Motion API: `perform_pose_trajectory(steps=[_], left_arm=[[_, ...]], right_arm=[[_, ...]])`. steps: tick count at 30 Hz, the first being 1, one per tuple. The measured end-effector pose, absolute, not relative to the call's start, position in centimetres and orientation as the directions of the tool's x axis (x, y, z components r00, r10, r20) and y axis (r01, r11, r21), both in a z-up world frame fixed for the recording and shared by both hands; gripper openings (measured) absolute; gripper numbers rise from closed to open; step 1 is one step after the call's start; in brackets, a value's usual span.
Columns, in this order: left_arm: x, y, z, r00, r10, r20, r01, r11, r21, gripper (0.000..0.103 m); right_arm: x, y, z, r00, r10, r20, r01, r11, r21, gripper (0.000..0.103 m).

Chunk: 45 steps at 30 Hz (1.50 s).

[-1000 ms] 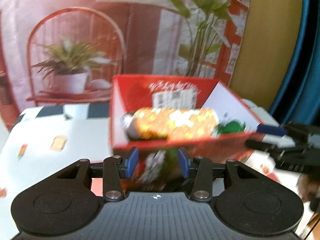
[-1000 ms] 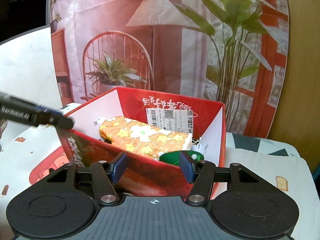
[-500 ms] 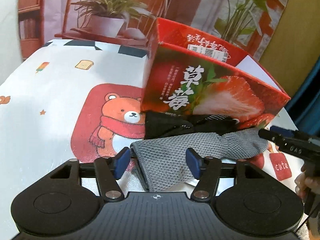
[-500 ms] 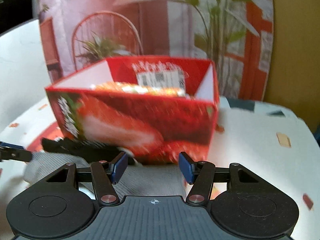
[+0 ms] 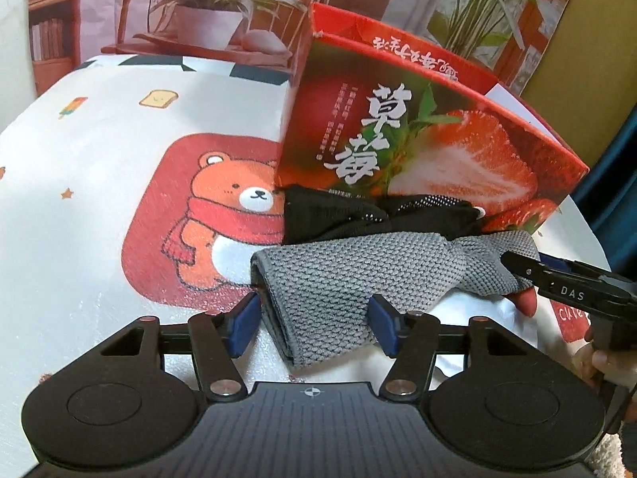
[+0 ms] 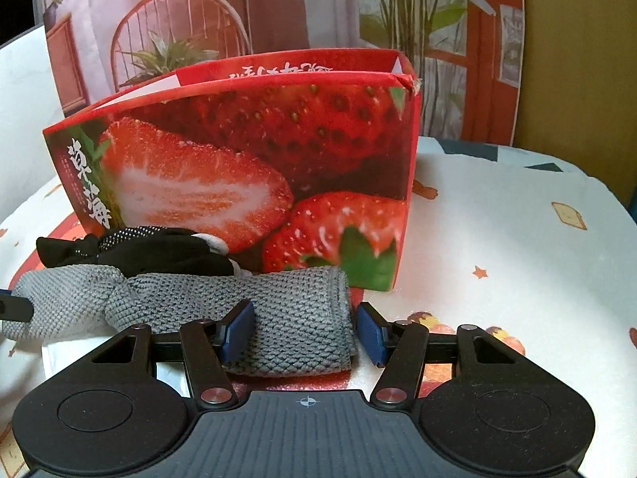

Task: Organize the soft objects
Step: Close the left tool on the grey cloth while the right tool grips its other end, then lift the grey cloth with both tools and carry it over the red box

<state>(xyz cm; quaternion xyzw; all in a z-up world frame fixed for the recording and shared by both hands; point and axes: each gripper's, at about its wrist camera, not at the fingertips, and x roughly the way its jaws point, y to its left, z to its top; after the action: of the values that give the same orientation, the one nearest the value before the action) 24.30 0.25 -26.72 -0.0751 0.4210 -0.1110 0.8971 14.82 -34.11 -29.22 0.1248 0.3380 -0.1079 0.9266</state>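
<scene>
The left gripper (image 5: 314,320) is spread wide, its blue pads on either side of one end of the grey knitted cloth (image 5: 358,279) without pinching it; the right gripper (image 6: 304,332) is likewise spread apart, straddling the opposite end of the same grey knitted cloth (image 6: 278,318), neither pad pressing in. The cloth lies flat on the printed tablecloth (image 5: 99,139), partly over the red bear patch (image 5: 215,219); just behind it, touching, sits a crumpled black mesh fabric (image 5: 358,215), seen in the right view as well (image 6: 151,251); behind that, against both fabrics, stands the strawberry-printed cardboard box (image 5: 418,139), open-topped; beyond it hangs a backdrop (image 6: 179,20) printed with plants and a chair.
</scene>
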Motion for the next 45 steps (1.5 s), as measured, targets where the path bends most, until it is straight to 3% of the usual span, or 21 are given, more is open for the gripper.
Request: perform_pose_trajectory(steps=[17,29,31,36,39,42,45], left_arm=[[23.6,-0.7,-27.6,0.662,-0.222,-0.715,0.150,0.975,-0.165,0.062],[23.5,-0.5,-27.6,0.664,-0.225,-0.713,0.152,0.974,-0.165,0.061],[23.5,-0.5,-27.5,0.666,-0.217,-0.714,0.149,0.976,-0.158,0.057],[23.6,-0.1,-27.4,0.654,-0.237,-0.719,0.149,0.971,-0.185,0.021],[23.4,-0.4,-27.0,0.662,-0.230,-0.714,0.157,0.973,-0.169,0.013],[23.2,-0.5,-26.4,0.675,-0.226,-0.702,0.163,0.974,-0.157,0.012],[22.7,-0.5,-25.6,0.696,-0.217,-0.684,0.167,0.976,-0.139,0.011]], right_arm=[[14.0,-33.8,-29.5,0.771,-0.124,-0.624,0.272,0.951,0.147,0.054],[14.1,-33.6,-29.4,0.778,-0.099,-0.620,0.241,0.959,0.150,0.041],[14.0,-33.6,-29.4,0.781,-0.091,-0.617,0.229,0.962,0.149,0.038],[13.8,-33.3,-29.3,0.786,-0.077,-0.613,0.211,0.966,0.150,0.029],[13.8,-32.9,-29.3,0.786,-0.074,-0.613,0.198,0.971,0.137,0.024],[13.8,-32.7,-28.9,0.782,-0.077,-0.618,0.200,0.971,0.132,0.015],[13.5,-32.7,-28.2,0.784,-0.071,-0.617,0.203,0.968,0.148,0.013]])
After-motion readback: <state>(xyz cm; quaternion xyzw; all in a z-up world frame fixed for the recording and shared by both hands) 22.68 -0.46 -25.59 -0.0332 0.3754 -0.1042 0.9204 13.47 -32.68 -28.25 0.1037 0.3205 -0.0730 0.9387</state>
